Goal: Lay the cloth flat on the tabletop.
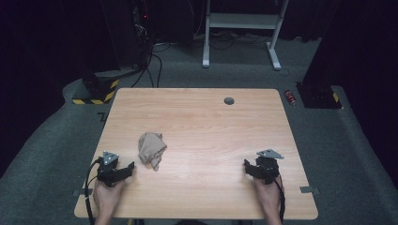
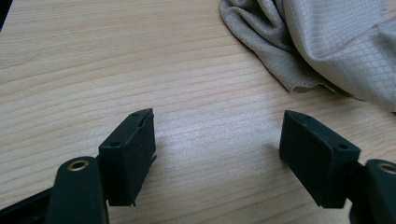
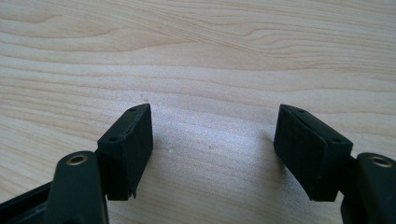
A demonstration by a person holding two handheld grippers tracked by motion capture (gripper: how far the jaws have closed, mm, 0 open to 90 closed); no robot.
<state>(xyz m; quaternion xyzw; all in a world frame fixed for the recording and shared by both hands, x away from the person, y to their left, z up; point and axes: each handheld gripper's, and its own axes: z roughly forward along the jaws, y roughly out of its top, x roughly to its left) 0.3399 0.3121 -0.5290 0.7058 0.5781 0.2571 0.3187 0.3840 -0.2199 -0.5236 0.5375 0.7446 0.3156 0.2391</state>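
A crumpled beige cloth [image 1: 151,149] lies on the wooden table [image 1: 202,122], left of the middle. My left gripper [image 1: 126,169] rests low at the front left, just short of the cloth, jaws open and empty. In the left gripper view the cloth [image 2: 327,46] fills the top right, beyond the open gripper [image 2: 218,140], whose right pad [image 2: 310,154] is nearest to it. My right gripper [image 1: 248,168] sits at the front right, far from the cloth. In the right gripper view it [image 3: 214,140] is open over bare wood with nothing between its pads [image 3: 130,149].
A small round grommet [image 1: 229,101] is set in the table near its far edge. Beyond the table stand a white desk frame [image 1: 241,28] and dark equipment with cables [image 1: 141,42]. A red can [image 1: 290,97] lies on the grey floor at the right.
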